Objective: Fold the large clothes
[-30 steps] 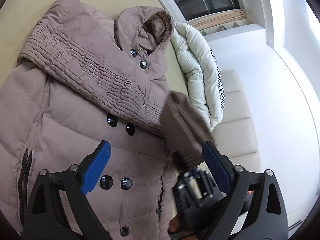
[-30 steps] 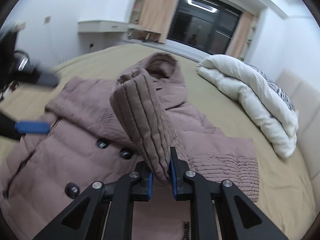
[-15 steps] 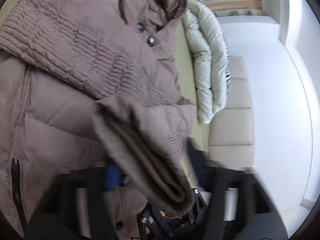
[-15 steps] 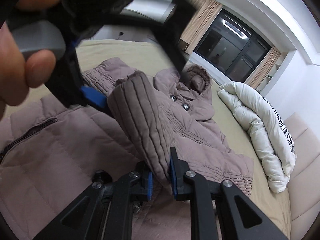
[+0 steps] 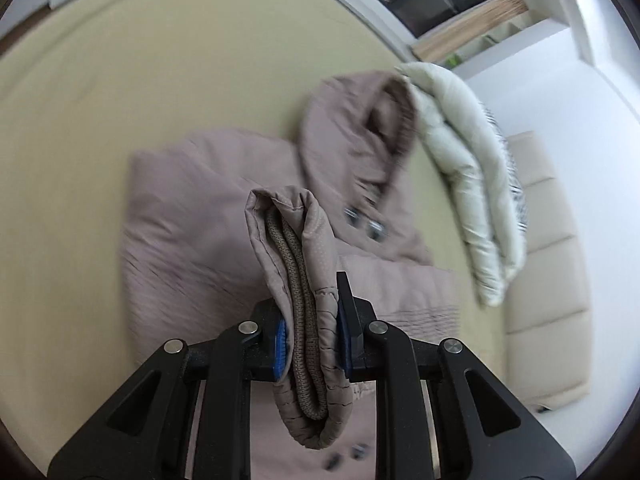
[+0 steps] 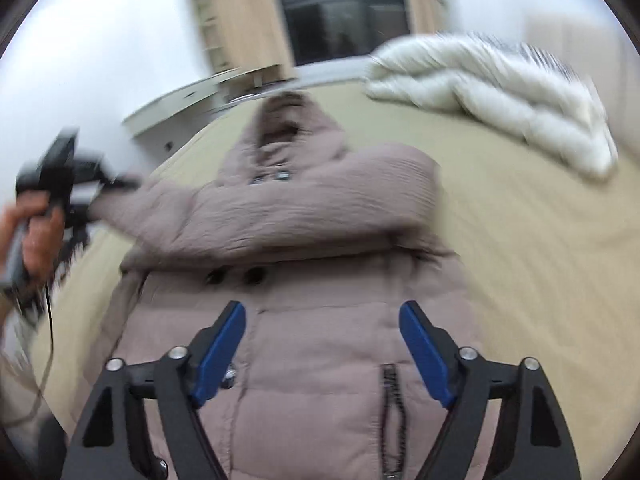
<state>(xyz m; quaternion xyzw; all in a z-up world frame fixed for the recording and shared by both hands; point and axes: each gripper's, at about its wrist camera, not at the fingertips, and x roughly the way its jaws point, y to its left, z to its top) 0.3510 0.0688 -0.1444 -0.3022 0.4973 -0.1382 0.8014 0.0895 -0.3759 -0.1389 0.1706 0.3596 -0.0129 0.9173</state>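
The left gripper is clamped on the sleeve cuff of the mauve padded coat; its jaws have just been closing, and the blue pads now press the quilted fabric and its ribbed knit lining from both sides. The cuff stands up between the fingers, folded on itself, lifted above the coat's body. In the right wrist view the right gripper stands wide, having just been opening, with nothing between its blue pads; it hovers above the coat's buttoned front, near a zipped pocket. Further on, the sleeve stretches across the chest towards the left side, where a hand holds the other gripper's handle. The coat lies face up on the beige bed, its hood pointing away. Beyond the hood, a pale folded duvet lies at the far side of the bed, near a dark window. Both views are blurred.
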